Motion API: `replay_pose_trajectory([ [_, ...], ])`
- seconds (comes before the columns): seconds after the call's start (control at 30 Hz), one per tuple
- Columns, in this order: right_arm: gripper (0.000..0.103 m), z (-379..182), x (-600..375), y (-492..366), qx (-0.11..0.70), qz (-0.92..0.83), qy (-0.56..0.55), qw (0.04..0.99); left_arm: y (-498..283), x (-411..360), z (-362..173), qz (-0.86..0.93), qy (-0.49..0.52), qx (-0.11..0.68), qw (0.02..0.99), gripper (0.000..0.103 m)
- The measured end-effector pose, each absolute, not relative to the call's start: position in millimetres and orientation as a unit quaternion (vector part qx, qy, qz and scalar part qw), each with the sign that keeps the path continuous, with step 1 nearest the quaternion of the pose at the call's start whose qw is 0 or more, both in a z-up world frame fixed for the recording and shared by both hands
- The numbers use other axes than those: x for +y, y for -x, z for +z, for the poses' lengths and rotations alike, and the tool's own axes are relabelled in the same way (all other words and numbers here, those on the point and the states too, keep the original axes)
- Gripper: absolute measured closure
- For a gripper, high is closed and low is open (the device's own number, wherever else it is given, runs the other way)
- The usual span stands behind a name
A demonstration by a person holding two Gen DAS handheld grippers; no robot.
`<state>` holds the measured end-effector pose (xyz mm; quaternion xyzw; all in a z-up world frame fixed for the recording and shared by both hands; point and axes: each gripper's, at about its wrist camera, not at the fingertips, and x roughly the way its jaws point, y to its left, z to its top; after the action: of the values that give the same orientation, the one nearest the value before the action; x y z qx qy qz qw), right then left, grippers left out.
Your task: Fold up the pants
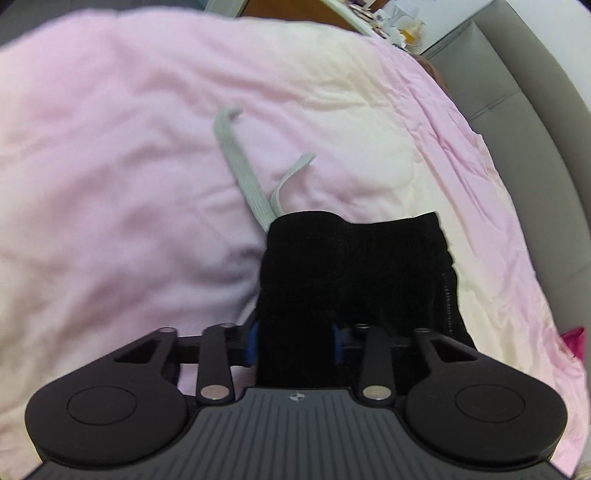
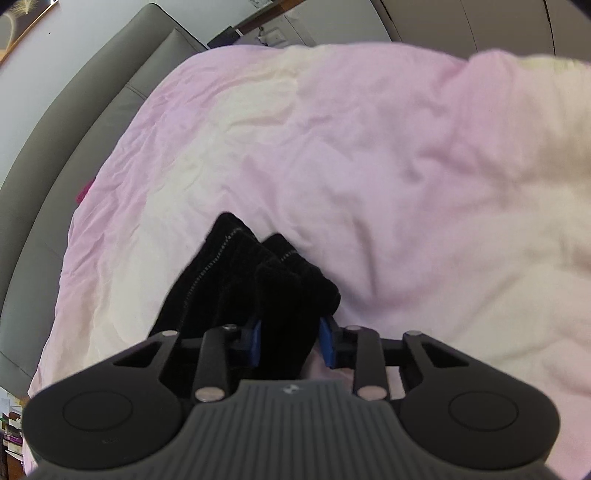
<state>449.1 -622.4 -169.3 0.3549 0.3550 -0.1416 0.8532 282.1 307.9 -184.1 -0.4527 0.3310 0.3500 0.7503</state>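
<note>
Black velvety pants lie bunched on a pink and cream quilt, their waist end facing away in the left wrist view. Two grey drawstrings trail from the waist across the quilt. My left gripper is shut on the pants, and the dark cloth fills the gap between its blue pads. In the right wrist view another bunched part of the pants, with stitched seams showing, sits between the blue pads of my right gripper, which is shut on it.
The quilt covers a bed that fills both views. A grey padded headboard runs along the bed's edge, also at the left in the right wrist view as the headboard. A magenta item lies at that edge. Cluttered furniture stands beyond.
</note>
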Motion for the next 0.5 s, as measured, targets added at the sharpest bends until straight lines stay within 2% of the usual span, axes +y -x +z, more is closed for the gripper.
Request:
replay_pose_trajectory([
  [0.03, 0.078, -154.0, -618.0, -453.3, 0.356, -0.144, -0.338, 0.859, -287.7, 302.2, -170.2, 0.350, 0.422, 0.335, 0.766, 0.073],
  [0.13, 0.079, -115.7, -603.3, -455.6, 0.345, -0.148, -0.304, 0.875, -300.2, 282.6, -130.7, 0.350, 0.347, 0.335, 0.803, 0.075],
  [0.37, 0.080, -40.8, -596.1, -430.6, 0.318, -0.140, -0.286, 0.893, -286.9, 281.5, -72.4, 0.344, 0.331, 0.348, 0.807, 0.076],
  [0.5, 0.080, -31.5, -615.2, -383.6, 0.328, -0.152, -0.306, 0.881, -252.6, 289.2, -82.4, 0.339, 0.341, 0.373, 0.793, 0.076],
])
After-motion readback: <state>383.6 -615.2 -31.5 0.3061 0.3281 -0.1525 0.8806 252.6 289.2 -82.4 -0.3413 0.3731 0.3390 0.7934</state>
